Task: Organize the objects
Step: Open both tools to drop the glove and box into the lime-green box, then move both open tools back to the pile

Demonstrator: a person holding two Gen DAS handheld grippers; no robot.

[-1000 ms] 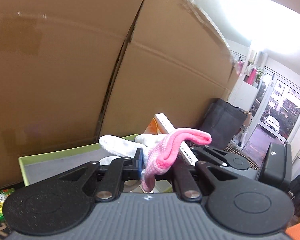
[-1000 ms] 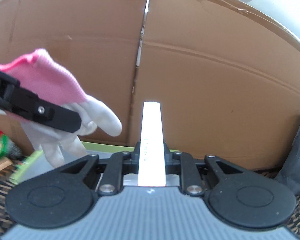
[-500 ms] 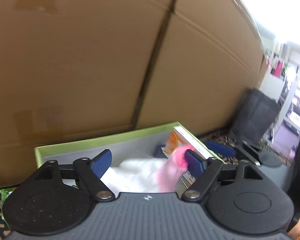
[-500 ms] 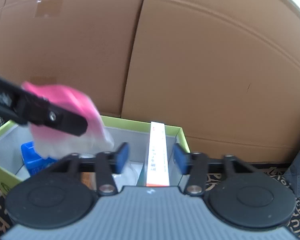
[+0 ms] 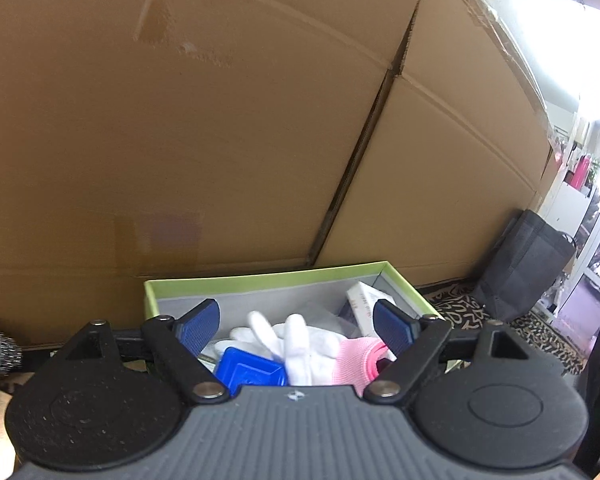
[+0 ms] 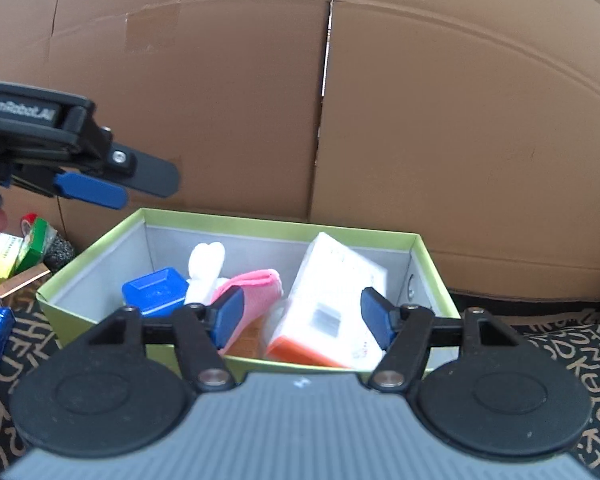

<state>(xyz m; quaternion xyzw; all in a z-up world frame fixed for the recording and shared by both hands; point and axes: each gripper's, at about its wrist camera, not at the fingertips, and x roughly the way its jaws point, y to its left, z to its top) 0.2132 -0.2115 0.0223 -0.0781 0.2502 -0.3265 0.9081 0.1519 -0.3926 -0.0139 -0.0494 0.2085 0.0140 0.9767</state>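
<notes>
**Both grippers open above the green storage box**

The left gripper hung with its blue-padded jaws spread wide and empty over the shallow lime-green cardboard box with a grey lining. The right gripper was likewise spread wide and held nothing, poised just in front of the box's near wall. Inside the box lay a white knitted glove with a pink cuff, its fingers pointing toward the far wall. To its left sat a small blue plastic tray; to its right a white and orange rectangular carton leaned tilted against the right end. The box stood on a dark mat with tan lettering, in front of large brown corrugated cartons.
</notes>
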